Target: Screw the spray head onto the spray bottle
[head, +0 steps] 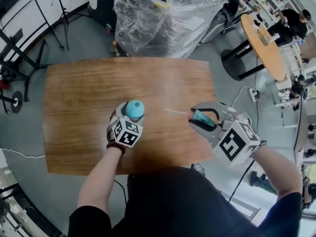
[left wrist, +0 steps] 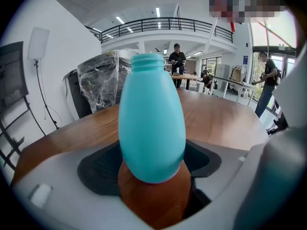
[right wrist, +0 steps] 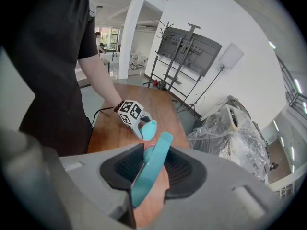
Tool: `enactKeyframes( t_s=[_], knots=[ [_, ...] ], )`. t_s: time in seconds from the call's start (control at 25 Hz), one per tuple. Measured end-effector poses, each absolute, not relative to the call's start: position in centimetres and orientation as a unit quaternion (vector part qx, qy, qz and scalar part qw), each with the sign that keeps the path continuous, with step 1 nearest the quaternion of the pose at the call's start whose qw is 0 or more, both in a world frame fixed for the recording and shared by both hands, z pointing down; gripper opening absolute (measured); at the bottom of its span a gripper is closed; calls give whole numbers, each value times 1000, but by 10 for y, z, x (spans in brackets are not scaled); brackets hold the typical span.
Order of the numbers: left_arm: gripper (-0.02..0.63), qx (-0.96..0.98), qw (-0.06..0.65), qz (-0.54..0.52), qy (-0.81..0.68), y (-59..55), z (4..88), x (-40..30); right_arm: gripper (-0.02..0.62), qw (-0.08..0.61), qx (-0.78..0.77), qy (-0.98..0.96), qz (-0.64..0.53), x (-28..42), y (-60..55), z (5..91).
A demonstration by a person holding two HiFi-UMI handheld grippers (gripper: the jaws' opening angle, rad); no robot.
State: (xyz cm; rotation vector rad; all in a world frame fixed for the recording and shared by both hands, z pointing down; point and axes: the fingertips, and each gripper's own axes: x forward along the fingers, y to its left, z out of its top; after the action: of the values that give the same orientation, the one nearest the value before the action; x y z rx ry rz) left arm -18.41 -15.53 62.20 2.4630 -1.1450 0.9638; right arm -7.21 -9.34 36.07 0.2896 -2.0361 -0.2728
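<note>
Teal spray bottle (left wrist: 151, 119) waits between parted jaws of left gripper (head: 131, 117); right gripper (head: 202, 120), clamping spray head (right wrist: 151, 171) at three o'clock, should align it squarely.

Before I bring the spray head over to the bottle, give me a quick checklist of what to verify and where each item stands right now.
1. The spray bottle sits inside the left claw: ok.
2. The left claw presses firmly on the bottle: cannot tell.
3. The neck is bare and points up: ok.
4. The spray head is clamped in the right claw: ok.
5. The spray head is lined up over the neck: not ok. It is off to the side, apart from the bottle.
6. The dip tube aims down into the neck: not ok. It sticks out sideways toward the bottle.
</note>
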Motion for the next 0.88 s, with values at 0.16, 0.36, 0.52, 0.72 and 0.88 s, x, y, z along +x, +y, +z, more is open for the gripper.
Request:
enactKeyframes(
  t_s=[0.16, 0.36, 0.52, 0.72, 0.88],
  knots=[
    [417, 846, 100, 362, -379, -149, 613, -178, 120, 497, 115, -853, -113, -79, -90, 353],
    [410, 840, 40, 416, -345, -141, 595, -163, 120, 490, 109, -856, -122, -82, -88, 346],
    [408, 832, -1, 454, -319, -135, 585, -153, 120, 489, 105, -857, -125, -81, -84, 344],
    [408, 828, -21, 479, -292, -127, 578, -140, 120, 491, 109, -855, -124, -77, -82, 345],
    [407, 822, -14, 501, -270, -117, 582, -134, 120, 490, 110, -856, -123, -75, -80, 347]
  ],
)
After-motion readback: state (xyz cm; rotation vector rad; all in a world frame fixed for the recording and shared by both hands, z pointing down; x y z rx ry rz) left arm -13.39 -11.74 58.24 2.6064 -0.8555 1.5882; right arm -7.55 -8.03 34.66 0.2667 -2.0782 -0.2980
